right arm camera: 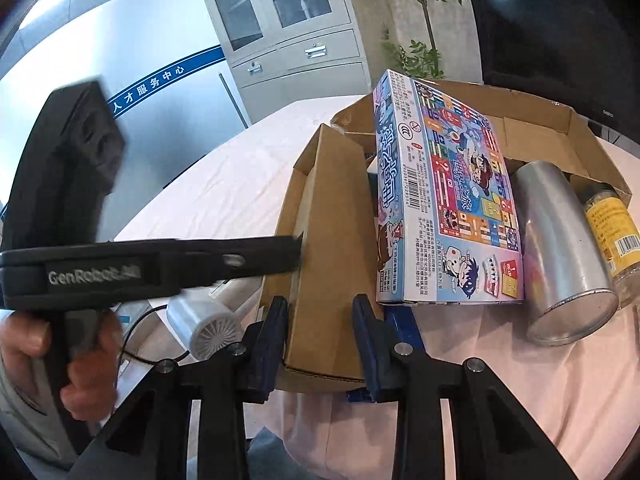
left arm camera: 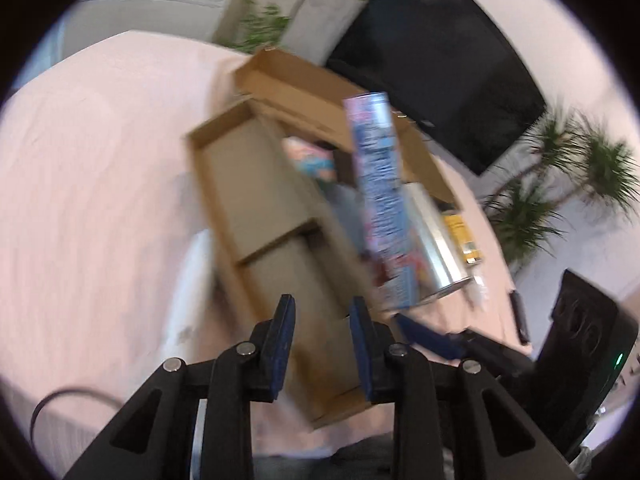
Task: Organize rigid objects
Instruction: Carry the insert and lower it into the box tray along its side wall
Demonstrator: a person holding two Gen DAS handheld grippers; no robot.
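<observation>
An open cardboard box (right arm camera: 320,208) lies on the pink-covered table (right arm camera: 224,184). A colourful game box (right arm camera: 444,196) leans on edge inside it, beside a silver can (right arm camera: 560,252) and a yellow-labelled jar (right arm camera: 612,224). The same game box (left arm camera: 380,200), can (left arm camera: 436,240) and cardboard box (left arm camera: 256,200) show blurred in the left wrist view. My left gripper (left arm camera: 322,308) is open and empty above the box's near end. My right gripper (right arm camera: 320,310) is open, its fingers straddling the box's near flap.
A white hair dryer (right arm camera: 208,328) lies left of the box near the table edge. A metal cabinet (right arm camera: 288,20), potted plants (left arm camera: 560,184) and a dark screen (left arm camera: 440,60) stand beyond the table. The left-hand tool (right arm camera: 120,268) crosses the right wrist view.
</observation>
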